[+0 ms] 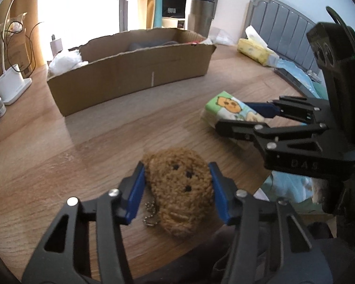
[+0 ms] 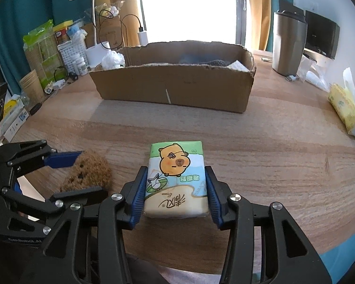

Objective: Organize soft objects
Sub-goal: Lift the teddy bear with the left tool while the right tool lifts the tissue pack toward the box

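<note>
A brown fuzzy plush toy [image 1: 179,189] with a bead chain lies on the wooden table [image 1: 106,137]. My left gripper [image 1: 177,184] has its blue pads against both sides of the plush. A tissue pack [image 2: 176,179] printed with a cartoon capybara lies on the table to the right of it. My right gripper [image 2: 175,189] has its pads against both sides of the pack. The plush also shows in the right wrist view [image 2: 87,172], and the pack shows in the left wrist view [image 1: 227,111]. A long open cardboard box [image 2: 177,87] stands further back with dark cloth inside.
A yellow tissue pack [image 2: 345,108] lies at the right table edge. A steel bin [image 2: 287,42] stands behind the box on the right. A white desk lamp [image 2: 94,52], bottles, paper cups and packets crowd the back left. A bed headboard [image 1: 284,28] is beyond the table.
</note>
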